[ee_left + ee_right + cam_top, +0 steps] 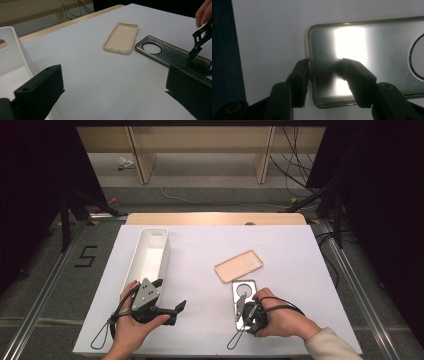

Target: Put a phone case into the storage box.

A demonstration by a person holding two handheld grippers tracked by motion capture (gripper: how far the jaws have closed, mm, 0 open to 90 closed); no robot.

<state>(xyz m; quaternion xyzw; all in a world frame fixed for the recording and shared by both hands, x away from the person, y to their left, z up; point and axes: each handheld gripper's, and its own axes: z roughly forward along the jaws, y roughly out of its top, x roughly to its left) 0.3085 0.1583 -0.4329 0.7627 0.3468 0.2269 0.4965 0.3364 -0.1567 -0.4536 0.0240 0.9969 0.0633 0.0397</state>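
Clearly the work in hand is picking up the dark translucent phone case (244, 305), which lies flat on the white table (200, 330) at about five o'clock from the table's middle, close to the near edge.

Going left to right: the white bin (150, 255) stands at nine o'clock, and just below it the left gripper (175, 312) rests in the person's left hand, jaws spread wide with nothing between them. Farther right, the beige phone case (239, 266) lies inner side up, just beyond the dark one at its twelve o'clock and very near it.

The right gripper (325, 75) straddles the short end wall of the dark case, one jaw outside the rim, the other inside on the back panel. Its jaws stand partly closed; whether the pads already pinch the wall cannot be told, though the outer jaw looks to touch it.

By its look the case should be light, thin and flexible, with a glossy, likely slippery surface. The raised rim seems the sensible hold; a grip on the end wall may let the long body sag or twist, so a firm pinch and a gentle lift appear wise.
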